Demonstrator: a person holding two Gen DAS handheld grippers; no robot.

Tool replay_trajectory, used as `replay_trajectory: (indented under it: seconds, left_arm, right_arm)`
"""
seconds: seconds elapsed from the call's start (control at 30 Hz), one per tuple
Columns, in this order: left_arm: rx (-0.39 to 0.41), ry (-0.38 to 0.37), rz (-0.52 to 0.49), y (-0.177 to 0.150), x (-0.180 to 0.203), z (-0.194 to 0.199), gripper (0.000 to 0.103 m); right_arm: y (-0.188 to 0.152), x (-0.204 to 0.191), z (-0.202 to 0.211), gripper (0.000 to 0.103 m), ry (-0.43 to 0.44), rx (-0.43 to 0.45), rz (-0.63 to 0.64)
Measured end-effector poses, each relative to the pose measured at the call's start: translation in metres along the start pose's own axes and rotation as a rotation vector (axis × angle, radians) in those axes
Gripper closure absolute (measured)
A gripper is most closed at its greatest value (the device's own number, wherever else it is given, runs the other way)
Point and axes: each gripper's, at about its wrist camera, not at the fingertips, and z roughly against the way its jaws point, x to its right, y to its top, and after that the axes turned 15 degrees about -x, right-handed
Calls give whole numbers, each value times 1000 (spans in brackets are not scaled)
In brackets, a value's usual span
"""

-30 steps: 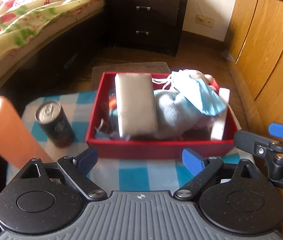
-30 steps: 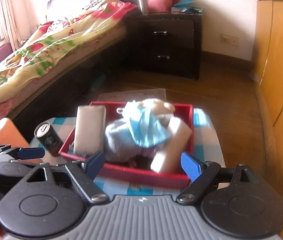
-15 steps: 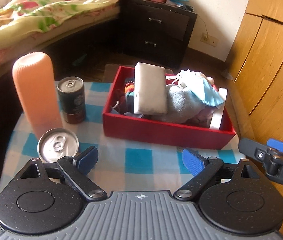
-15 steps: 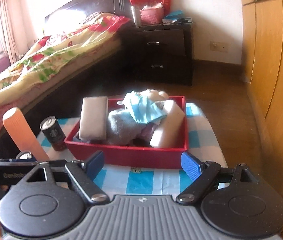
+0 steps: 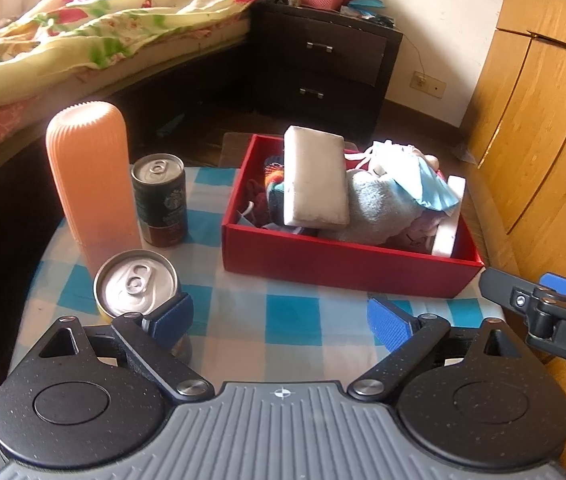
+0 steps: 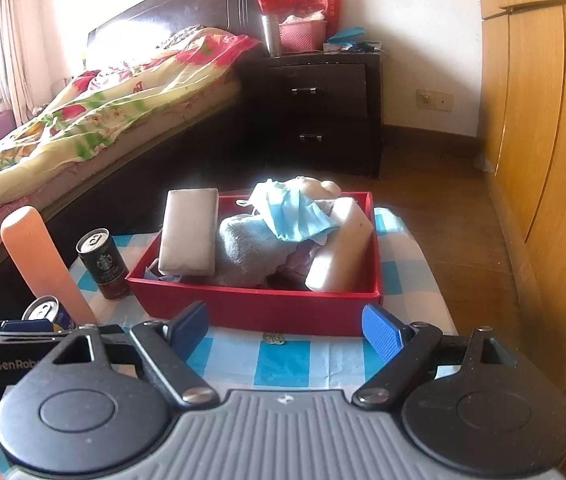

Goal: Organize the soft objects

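A red box (image 5: 347,266) (image 6: 251,306) stands on the checked tablecloth, filled with soft things. A white sponge block (image 5: 315,178) (image 6: 189,236) leans at its left. A grey towel (image 5: 379,204) (image 6: 247,250) fills the middle, with a blue face mask (image 5: 429,184) (image 6: 295,216) on top. Another white block (image 6: 339,252) leans at the right. My left gripper (image 5: 281,318) is open above the cloth, short of the box. My right gripper (image 6: 285,330) is also open, with nothing between its fingers.
An orange ribbed bottle (image 5: 91,180) (image 6: 39,260), a dark coffee can (image 5: 159,200) (image 6: 103,264) and a silver-topped can (image 5: 137,284) stand left of the box. A bed (image 6: 95,120), a dark nightstand (image 6: 323,108) and wooden wardrobe doors (image 6: 543,160) surround the small table.
Both grippers have pulled back from the red box, which now looks smaller and farther. The orange bottle and both cans have come fully into view at the left.
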Motion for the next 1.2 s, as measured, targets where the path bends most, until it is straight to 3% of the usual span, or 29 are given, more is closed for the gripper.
replay_trajectory:
  seconds: [1.2]
  left_arm:
    - [22,68,28,-6,5,-5,12]
  right_arm:
    - [-7,-22,-7,39,-104,35,68]
